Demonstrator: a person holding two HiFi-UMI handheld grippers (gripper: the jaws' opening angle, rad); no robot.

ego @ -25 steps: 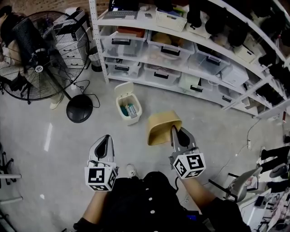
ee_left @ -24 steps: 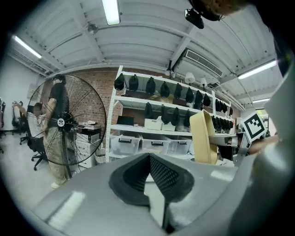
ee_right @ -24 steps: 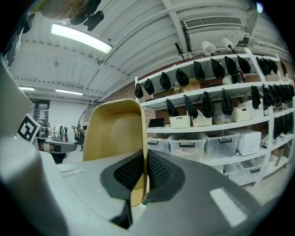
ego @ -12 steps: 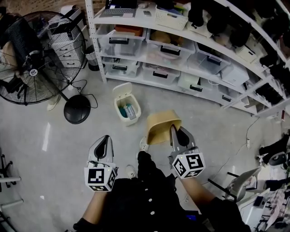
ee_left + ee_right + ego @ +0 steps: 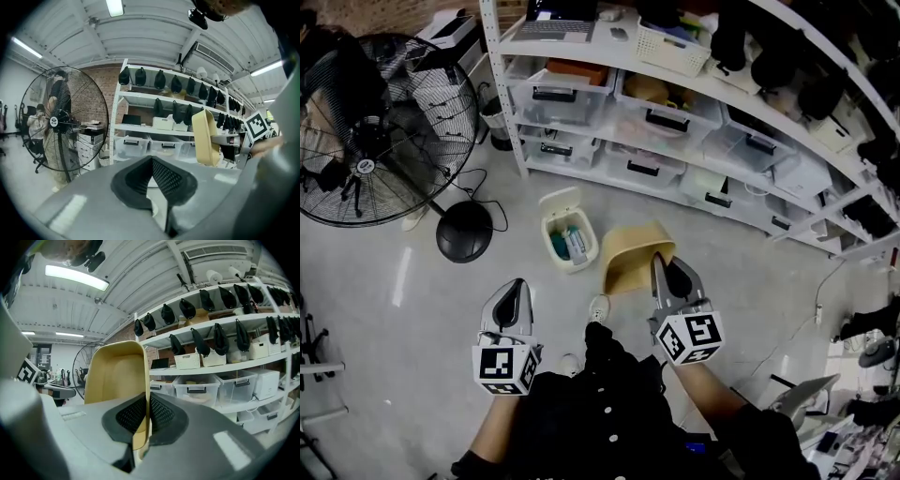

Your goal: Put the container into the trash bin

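**Desk:** Where is the container?

**Photographer:** The tan container [image 5: 630, 261] is in the air above the grey floor [image 5: 412, 309]. The right gripper [image 5: 662, 272] has its jaws clamped on the container's thin wall, as the right gripper view shows. It is tipped on edge with its hollow side open to view.

**Desk:** And the bin?

**Photographer:** The small white trash bin [image 5: 549, 240] stands on the floor with its lid up and items inside. From the head view it sits just left of the container and slightly farther off.

**Desk:** The other tongs?

**Photographer:** The left gripper [image 5: 517, 292] is nearer and to the left, its jaws drawn together on nothing.

**Desk:** Surroundings?

**Photographer:** The person's shoe [image 5: 598, 306] is between the grippers. A black pedestal fan [image 5: 375, 122] stands far left. White shelving [image 5: 675, 56] loaded with clear storage boxes [image 5: 567, 94] runs along the far side.
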